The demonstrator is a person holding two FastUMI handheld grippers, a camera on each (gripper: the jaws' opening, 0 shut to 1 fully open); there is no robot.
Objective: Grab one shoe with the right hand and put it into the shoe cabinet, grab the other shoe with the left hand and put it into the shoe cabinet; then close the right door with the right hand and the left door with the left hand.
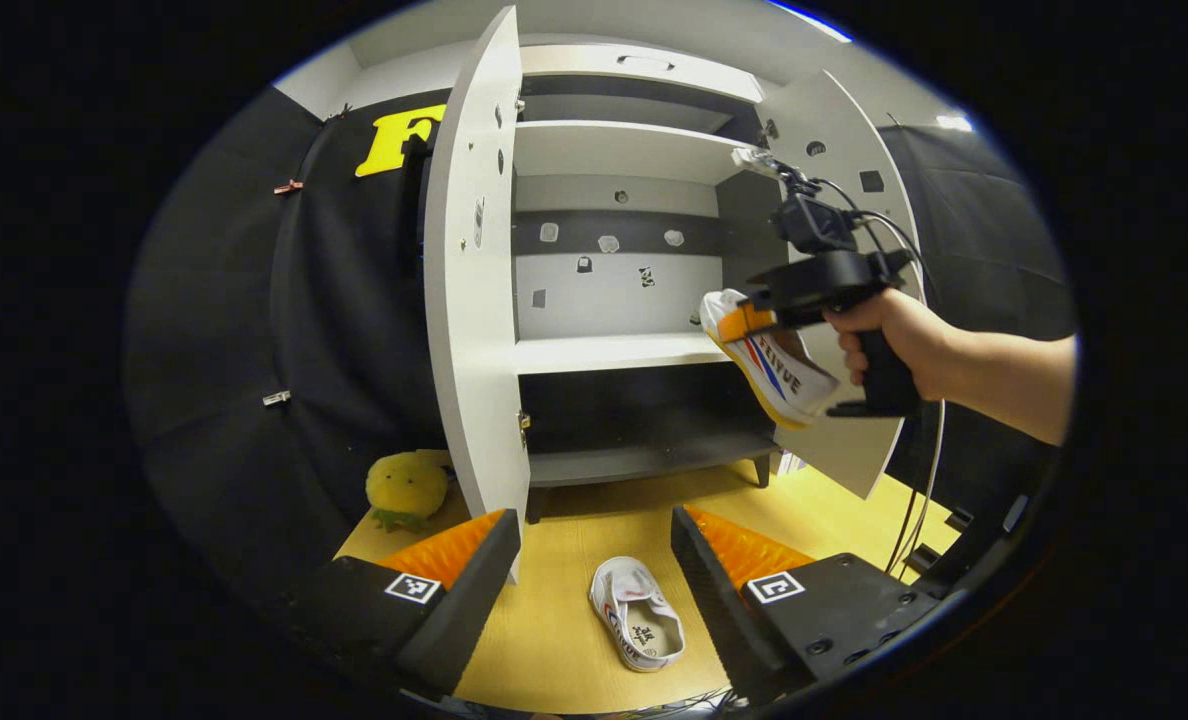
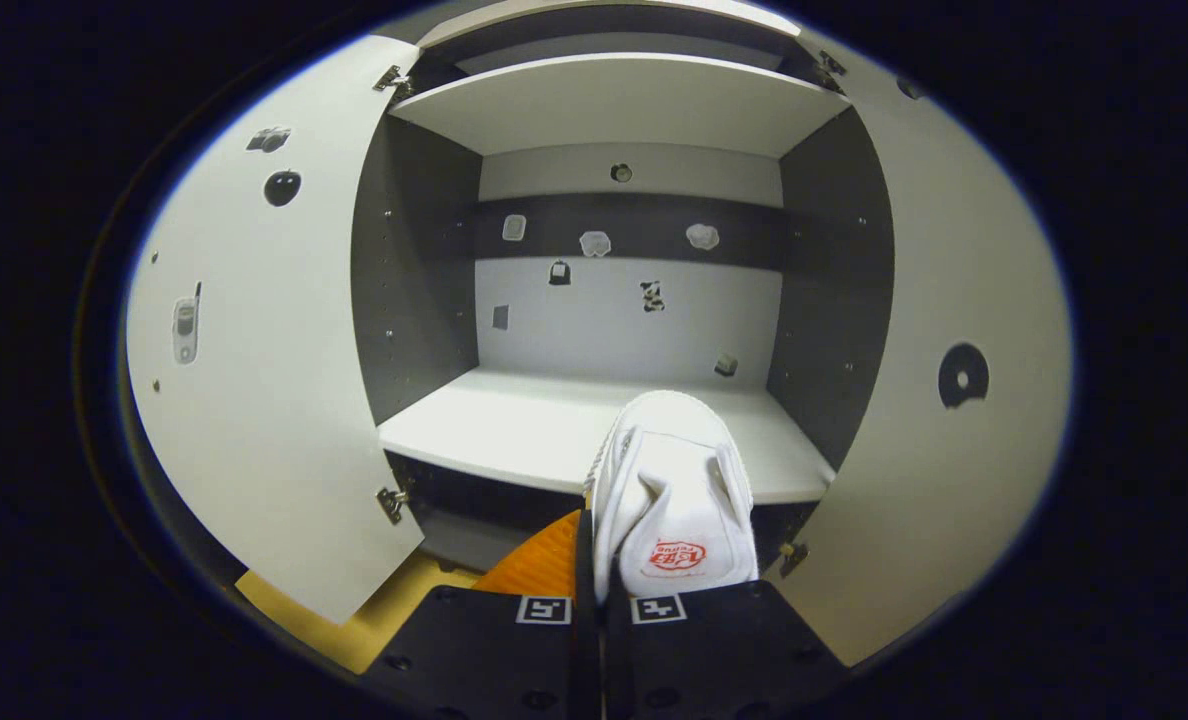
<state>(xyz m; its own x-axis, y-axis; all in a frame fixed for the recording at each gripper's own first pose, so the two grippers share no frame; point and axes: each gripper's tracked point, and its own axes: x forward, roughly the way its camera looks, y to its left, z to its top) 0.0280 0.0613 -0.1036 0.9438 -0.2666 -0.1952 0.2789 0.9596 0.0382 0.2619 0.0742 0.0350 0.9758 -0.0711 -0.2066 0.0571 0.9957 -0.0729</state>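
Observation:
In the left gripper view, a white shoe (image 1: 637,626) lies on the wooden floor between my left gripper's (image 1: 590,560) spread fingers; that gripper is open and holds nothing. The shoe cabinet (image 1: 614,300) stands ahead with both doors swung out. A hand holds my right gripper (image 1: 754,322), shut on the other white shoe (image 1: 769,362), in front of the middle shelf (image 1: 604,352) at the cabinet's right. In the right gripper view, that shoe (image 2: 672,495) points toe-first at the middle shelf (image 2: 514,425), pinched at the heel by the right gripper (image 2: 594,590).
The left door (image 1: 469,290) and right door (image 1: 844,300) stand wide open. A yellow plush toy (image 1: 406,488) sits on the floor left of the cabinet. Cables hang from the right gripper. The lower shelf (image 1: 644,458) is dark and bare.

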